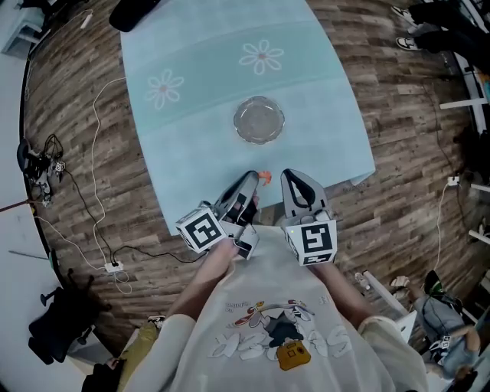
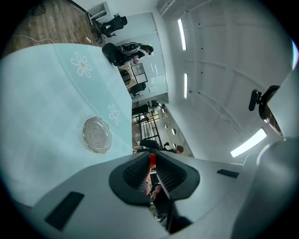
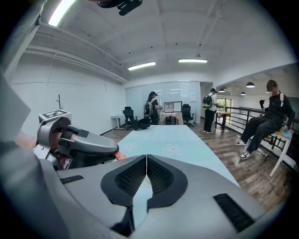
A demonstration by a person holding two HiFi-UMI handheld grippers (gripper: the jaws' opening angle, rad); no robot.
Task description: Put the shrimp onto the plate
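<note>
Two jaws of the left gripper [image 2: 150,173] pinch the shrimp [image 2: 152,159] over the desk's [image 1: 199,84] near edge. It looks small, light, soft and likely slippery, so a mid-body hold suits it. The right gripper [image 3: 146,163] has its jaws pressed together on nothing. The plate [image 1: 259,120] sits mid-desk with open cloth all round.

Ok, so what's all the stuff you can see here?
Table: one, pale blue cloth with flower prints, in front of the person.
Plate: one, clear glass, middle of the table, empty.
Shrimp: one, orange, pinched in the left claw, over the table's near edge.
Black object: one, at the table's far end; too unclear to name.
Cables: several, white and black, on the wooden floor left of the table.
Left claw: one, grey, shut on the shrimp.
Right claw: one, grey, shut, empty.
</note>
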